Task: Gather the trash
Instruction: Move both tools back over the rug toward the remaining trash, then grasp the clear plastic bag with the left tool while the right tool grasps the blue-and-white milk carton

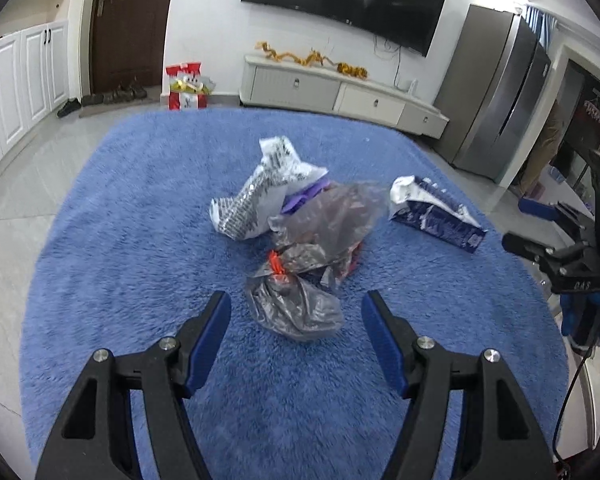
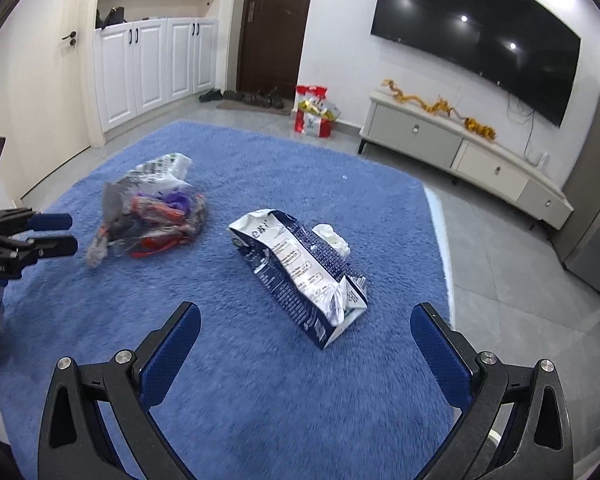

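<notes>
The left gripper (image 1: 296,312) tilts down toward a fluffy blue rug (image 1: 140,240). Its jaws stand wide apart and hold nothing. Just past its tips lies a crumpled grey plastic bag (image 1: 296,312). The bag's near end sits between the two blue pads in the left wrist view, but the pads do not touch it. The bag is long and runs away from the gripper, toward the far wall. It has an orange bit (image 1: 275,261) near its middle. Behind it, and touching it, is a white wrapper with black print (image 1: 260,196). That one leans up and away, with something purple (image 1: 304,196) tucked beside it.

The right gripper (image 2: 306,320) also tilts down at the rug. Its jaws are open wide and empty too. In front of it lies a dark blue and white packet (image 2: 300,268). The packet is long. Its near end points at the gap between the fingers, and its far end points up and to the left in the right wrist view. A wad of white tissue (image 2: 332,236) sticks out by the far side. The packet sits well apart from the bag pile.

Far off stand a low TV cabinet (image 2: 460,148), a big dark TV (image 2: 476,36) on the wall, and a brown door (image 2: 276,20).
</notes>
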`<action>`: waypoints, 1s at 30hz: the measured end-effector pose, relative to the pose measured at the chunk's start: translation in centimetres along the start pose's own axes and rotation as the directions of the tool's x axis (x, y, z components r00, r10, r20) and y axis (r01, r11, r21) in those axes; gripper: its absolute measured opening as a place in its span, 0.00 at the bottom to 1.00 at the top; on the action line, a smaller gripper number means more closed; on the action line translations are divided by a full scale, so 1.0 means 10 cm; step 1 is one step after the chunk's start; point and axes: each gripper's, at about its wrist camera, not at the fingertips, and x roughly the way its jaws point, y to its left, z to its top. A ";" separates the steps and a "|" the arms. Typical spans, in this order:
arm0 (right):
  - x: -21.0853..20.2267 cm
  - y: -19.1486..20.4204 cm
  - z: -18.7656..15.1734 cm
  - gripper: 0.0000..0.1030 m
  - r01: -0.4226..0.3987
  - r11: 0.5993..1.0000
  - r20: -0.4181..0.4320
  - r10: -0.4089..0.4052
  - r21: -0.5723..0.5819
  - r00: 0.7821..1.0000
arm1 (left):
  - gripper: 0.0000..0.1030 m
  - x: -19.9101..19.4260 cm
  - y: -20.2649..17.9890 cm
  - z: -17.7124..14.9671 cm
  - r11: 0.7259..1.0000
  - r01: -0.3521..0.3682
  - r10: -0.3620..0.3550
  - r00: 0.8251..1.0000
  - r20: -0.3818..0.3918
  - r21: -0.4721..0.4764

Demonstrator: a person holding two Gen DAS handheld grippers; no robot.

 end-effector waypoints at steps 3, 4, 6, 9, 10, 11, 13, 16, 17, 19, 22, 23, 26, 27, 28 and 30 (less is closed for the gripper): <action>0.21 -0.07 0.06 1.00 0.006 1.000 -0.021 -0.006 0.002 1.000 | 0.64 0.15 0.07 0.05 0.999 0.011 -0.012 1.000 -0.026 -0.032; 0.25 -0.09 0.08 1.00 0.006 1.000 -0.025 -0.006 0.001 1.000 | 0.64 0.18 0.10 0.06 0.999 0.018 -0.019 0.999 -0.028 -0.045; 0.36 -0.13 0.12 1.00 -0.002 1.000 -0.031 0.002 0.003 1.000 | 0.64 0.22 0.15 0.10 0.997 0.030 -0.032 0.999 -0.028 -0.067; 0.46 -0.15 0.18 1.00 -0.010 1.000 -0.037 0.010 -0.002 0.999 | 0.63 0.30 0.21 0.17 0.994 0.050 -0.053 0.998 -0.025 -0.095; 0.50 -0.15 0.20 1.00 -0.009 1.000 -0.040 0.008 -0.005 0.999 | 0.63 0.32 0.23 0.18 0.993 0.056 -0.059 0.998 -0.025 -0.102; 0.53 -0.16 0.22 1.00 -0.008 1.000 -0.042 0.008 -0.005 0.999 | 0.62 0.34 0.24 0.20 0.992 0.060 -0.063 0.998 -0.026 -0.109; 0.61 -0.17 0.25 1.00 -0.014 1.000 -0.048 0.014 0.001 0.999 | 0.54 0.41 0.28 0.23 0.987 0.082 -0.088 0.996 -0.034 -0.135; 0.74 -0.20 0.28 1.00 -0.026 1.000 -0.071 0.026 0.009 0.997 | 0.41 0.48 0.34 0.23 0.976 0.116 -0.126 0.991 -0.049 -0.183; 0.80 -0.20 0.28 1.00 -0.029 1.000 -0.087 0.029 0.007 0.996 | 0.37 0.49 0.38 0.23 0.973 0.121 -0.133 0.990 -0.050 -0.197; 0.87 -0.20 0.28 1.00 -0.028 1.000 -0.107 0.028 0.004 0.994 | 0.31 0.47 0.42 0.20 0.966 0.135 -0.149 0.988 -0.046 -0.219; 0.95 -0.20 0.27 0.96 -0.044 0.999 -0.137 0.043 -0.002 0.990 | 0.17 0.43 0.49 0.18 0.956 0.159 -0.174 0.984 -0.044 -0.245; 0.97 -0.20 0.26 0.91 -0.049 0.999 -0.147 0.048 -0.006 0.988 | 0.17 0.41 0.50 0.17 0.955 0.163 -0.179 0.983 -0.043 -0.248; 0.95 -0.20 0.22 0.82 -0.076 0.997 -0.151 0.077 0.009 0.986 | 0.16 0.34 0.50 0.14 0.953 0.173 -0.186 0.982 -0.032 -0.249; 0.92 -0.20 0.21 0.78 -0.071 0.997 -0.145 0.072 0.008 0.987 | 0.16 0.32 0.50 0.13 0.952 0.179 -0.192 0.981 -0.028 -0.250; 0.89 -0.20 0.20 0.77 -0.073 0.997 -0.140 0.074 0.010 0.987 | 0.15 0.28 0.51 0.10 0.948 0.192 -0.203 0.979 -0.021 -0.253; 0.82 -0.20 0.16 0.71 -0.084 0.996 -0.135 0.087 0.024 0.987 | 0.15 0.23 0.53 0.09 0.942 0.210 -0.221 0.975 -0.012 -0.261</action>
